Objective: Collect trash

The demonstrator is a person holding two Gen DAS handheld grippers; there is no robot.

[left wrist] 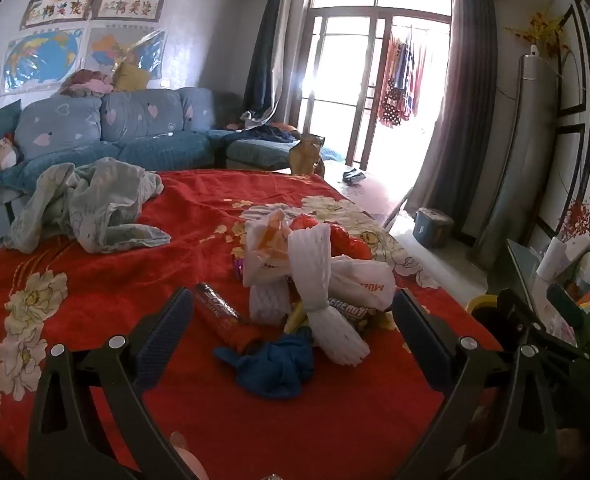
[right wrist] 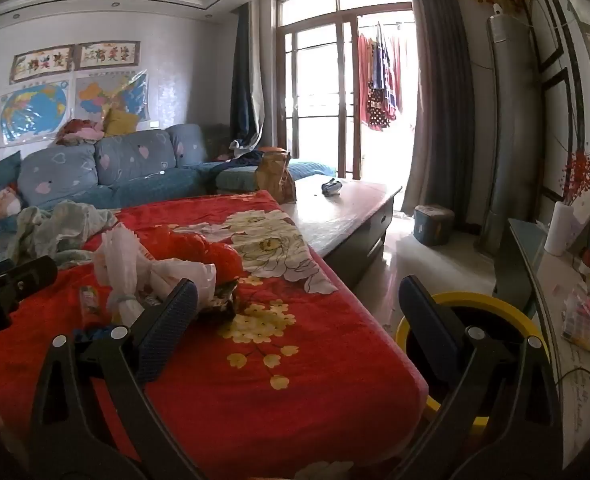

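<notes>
A pile of trash [left wrist: 315,280] lies on the red flowered blanket [left wrist: 115,300]: white foam fruit nets, a white plastic bag, a red plastic bag [left wrist: 347,240], a red tube wrapper [left wrist: 219,312], a candy wrapper and a crumpled blue piece [left wrist: 279,364]. My left gripper [left wrist: 293,302] is open, its fingers either side of the pile's near end and touching nothing. My right gripper [right wrist: 298,286] is open and empty over the blanket, right of the trash pile [right wrist: 155,256]. A yellow-rimmed bin [right wrist: 475,308] stands on the floor by the table's right edge, partly hidden by the right finger.
A grey-green cloth [left wrist: 91,204] lies bunched at the blanket's far left. A brown paper bag [right wrist: 275,176] stands on the bare wooden table end [right wrist: 347,208]. A blue sofa [left wrist: 135,128] runs behind. A glass side table [right wrist: 535,248] with clutter stands at the right.
</notes>
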